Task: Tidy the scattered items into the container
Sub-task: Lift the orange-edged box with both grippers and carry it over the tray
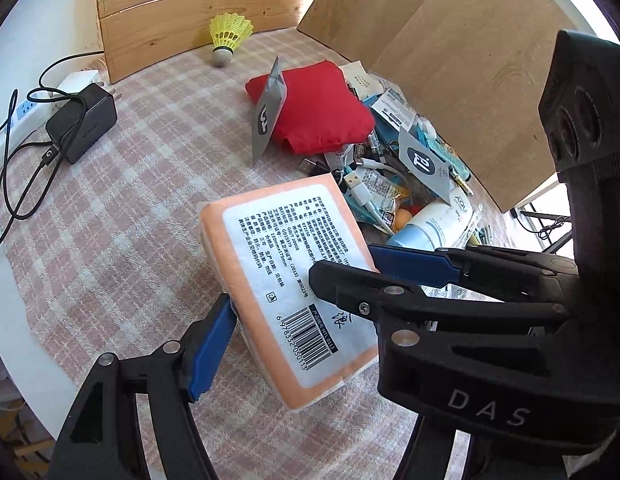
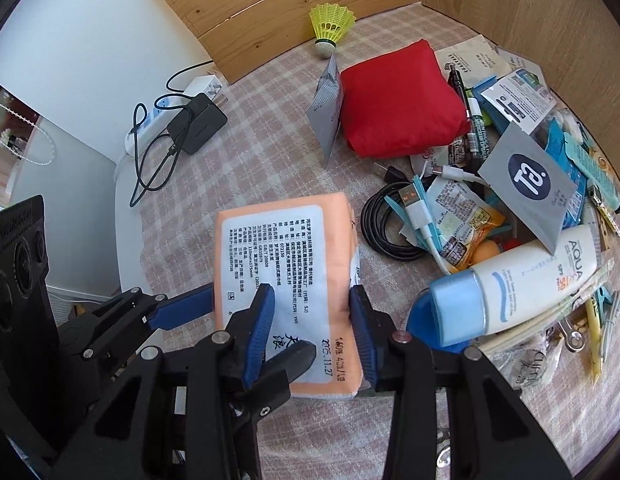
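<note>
An orange tissue pack (image 1: 278,264) (image 2: 278,240) with a white printed label is held tilted above the checked cloth. My left gripper (image 1: 302,324) is shut across its width, one blue pad on each long side. My right gripper (image 2: 311,320) grips the pack's near right corner. Its left pad lies on the label face and its right pad presses the dated side. In the left wrist view a blue finger (image 1: 413,260) of the right gripper reaches in from the right. In the right wrist view a blue finger (image 2: 178,314) of the left gripper touches the pack's left edge.
A red pouch (image 2: 397,100), a yellow shuttlecock (image 2: 329,26), a grey sachet (image 2: 529,184), a coiled black cable (image 2: 385,224), a sunscreen tube (image 2: 521,284) and several small packets lie at the right. Wooden walls (image 2: 529,8) stand behind and right. A charger (image 2: 194,124) and power strip sit at the left.
</note>
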Demonstrator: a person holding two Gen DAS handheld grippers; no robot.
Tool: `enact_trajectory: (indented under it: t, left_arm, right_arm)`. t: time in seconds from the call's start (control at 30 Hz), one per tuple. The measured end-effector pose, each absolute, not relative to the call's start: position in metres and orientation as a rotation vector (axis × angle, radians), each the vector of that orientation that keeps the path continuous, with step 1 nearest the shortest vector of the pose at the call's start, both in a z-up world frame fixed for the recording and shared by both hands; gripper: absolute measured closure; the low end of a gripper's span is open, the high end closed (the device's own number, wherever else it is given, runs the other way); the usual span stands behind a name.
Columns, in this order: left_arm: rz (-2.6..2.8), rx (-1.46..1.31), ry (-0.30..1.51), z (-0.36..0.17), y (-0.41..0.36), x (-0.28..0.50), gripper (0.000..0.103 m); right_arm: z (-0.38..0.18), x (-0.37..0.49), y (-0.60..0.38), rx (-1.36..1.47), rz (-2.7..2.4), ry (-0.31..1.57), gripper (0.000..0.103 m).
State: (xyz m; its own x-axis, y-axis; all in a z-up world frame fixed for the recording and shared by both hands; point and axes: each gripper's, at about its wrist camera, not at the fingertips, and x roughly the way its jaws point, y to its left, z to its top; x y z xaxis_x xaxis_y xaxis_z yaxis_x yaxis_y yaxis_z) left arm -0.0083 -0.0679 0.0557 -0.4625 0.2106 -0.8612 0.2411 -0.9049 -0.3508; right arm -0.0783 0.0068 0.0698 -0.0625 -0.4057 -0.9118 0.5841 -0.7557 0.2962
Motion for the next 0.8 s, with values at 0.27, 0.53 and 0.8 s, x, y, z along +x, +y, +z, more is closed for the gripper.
enact_trajectory:
  t: [0.27,0.53,0.8]
  left_arm:
    - [-2.665,1.557,0.595,0.098,-0.052,-0.001,0.036]
    - [-2.809,1.594,0.512,0.131,0.012,0.01,0.036]
    - [-3.01,1.766,0.331,0.144,0.129,0.018,0.036]
  right_arm:
    - [0.108,-0.068,0.029,1.49,-1.931,0.117,0.065]
    - [0.147,-0.043,0.103,1.486,-2.048,0.037,0.065]
    - [0.162,-0.001,0.232,1.555,-2.255,-0.138,0.065]
